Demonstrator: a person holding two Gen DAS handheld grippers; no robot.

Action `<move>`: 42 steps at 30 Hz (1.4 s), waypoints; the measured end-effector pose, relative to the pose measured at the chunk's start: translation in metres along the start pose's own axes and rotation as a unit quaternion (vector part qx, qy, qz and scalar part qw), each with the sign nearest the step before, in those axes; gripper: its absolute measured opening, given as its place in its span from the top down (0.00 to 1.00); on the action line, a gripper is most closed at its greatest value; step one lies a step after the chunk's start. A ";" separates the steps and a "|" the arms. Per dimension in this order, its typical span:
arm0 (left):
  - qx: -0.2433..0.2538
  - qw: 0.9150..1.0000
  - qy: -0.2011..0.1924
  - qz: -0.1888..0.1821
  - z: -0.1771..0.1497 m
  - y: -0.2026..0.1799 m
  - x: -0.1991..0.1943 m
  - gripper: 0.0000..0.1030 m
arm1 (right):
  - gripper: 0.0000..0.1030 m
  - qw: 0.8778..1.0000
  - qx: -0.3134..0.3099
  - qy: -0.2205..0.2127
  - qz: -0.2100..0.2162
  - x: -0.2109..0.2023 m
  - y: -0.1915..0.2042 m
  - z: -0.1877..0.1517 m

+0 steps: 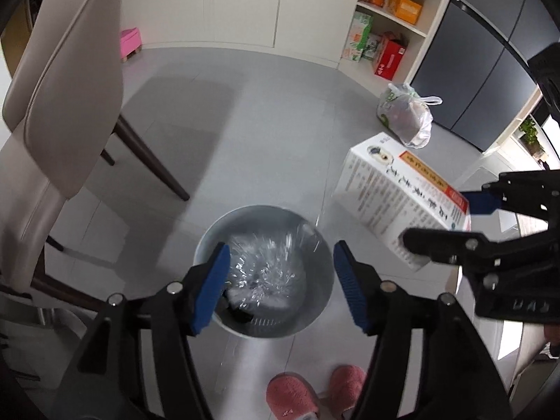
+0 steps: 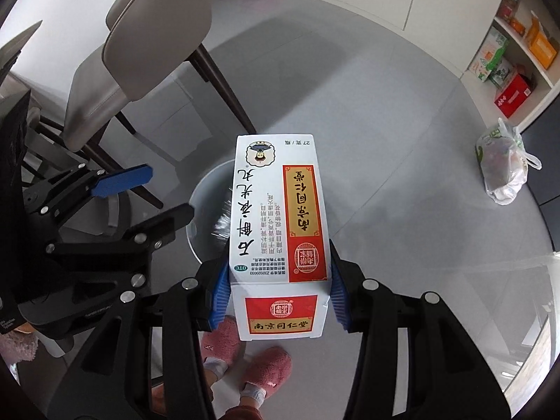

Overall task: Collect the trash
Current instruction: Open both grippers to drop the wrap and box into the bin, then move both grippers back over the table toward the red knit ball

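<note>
At the far left of the scene a beige chair point(image 1: 66, 105) stands on dark legs beside the grey floor point(image 1: 245, 122). Just right of it, low and near, sits the round bin point(image 1: 210, 238), with crinkled clear plastic point(image 1: 266, 266) already lying inside. The left gripper point(image 1: 281, 280) hangs straight over the bin's mouth, its blue pads point(image 1: 211, 287) spread fairly wide with nothing between them; the plastic seen in the gap lies below in the bin and is not in the grip. The person's pink slippers point(image 1: 308, 395) stand at the near edge of the bin.

Further right, the right gripper point(image 2: 278, 290) is clamped on the near end of a white medicine box point(image 2: 276, 210), one pad on each long side. The box's long axis runs away from the fingers, along the line the gripper points, so its free far end leads. From the right wrist view, that far end overlaps the bin's right rim point(image 2: 203, 196), while the held end sits nearer and off to the right.

The next drop likely turns on this offset: the bin lies left of the box, so the right hand probably needs a small shift left before letting go. Well apart at the far right, a tied plastic bag point(image 1: 406, 115) rests on the floor by the shelves point(image 1: 388, 10).
</note>
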State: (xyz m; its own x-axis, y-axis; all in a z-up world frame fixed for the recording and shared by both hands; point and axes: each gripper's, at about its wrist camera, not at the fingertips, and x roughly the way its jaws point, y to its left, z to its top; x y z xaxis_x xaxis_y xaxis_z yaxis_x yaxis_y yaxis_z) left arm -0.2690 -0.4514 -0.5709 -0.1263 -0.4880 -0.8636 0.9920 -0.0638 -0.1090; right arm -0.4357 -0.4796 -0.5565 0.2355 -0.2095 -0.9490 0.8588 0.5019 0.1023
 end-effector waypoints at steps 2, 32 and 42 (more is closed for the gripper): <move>-0.002 1.000 0.003 0.009 -0.003 0.006 -0.006 0.40 | 0.55 1.000 -0.008 0.000 0.007 0.002 0.001 0.003; -0.181 0.972 -0.055 0.141 0.032 0.030 -0.307 0.39 | 0.34 0.976 -0.187 -0.082 0.069 -0.251 0.118 0.074; -0.306 0.914 -0.099 0.248 -0.041 0.071 -0.455 0.39 | 0.34 0.922 -0.340 -0.117 0.146 -0.337 0.246 0.079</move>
State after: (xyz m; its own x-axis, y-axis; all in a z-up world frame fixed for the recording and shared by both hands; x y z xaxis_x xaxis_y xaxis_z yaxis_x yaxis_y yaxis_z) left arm -0.1415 -0.1982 -0.2059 0.4009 -0.4773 -0.7820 0.7354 0.6766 -0.0359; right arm -0.2681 -0.3517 -0.1881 0.5713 -0.1171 -0.8124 0.2784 0.9587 0.0576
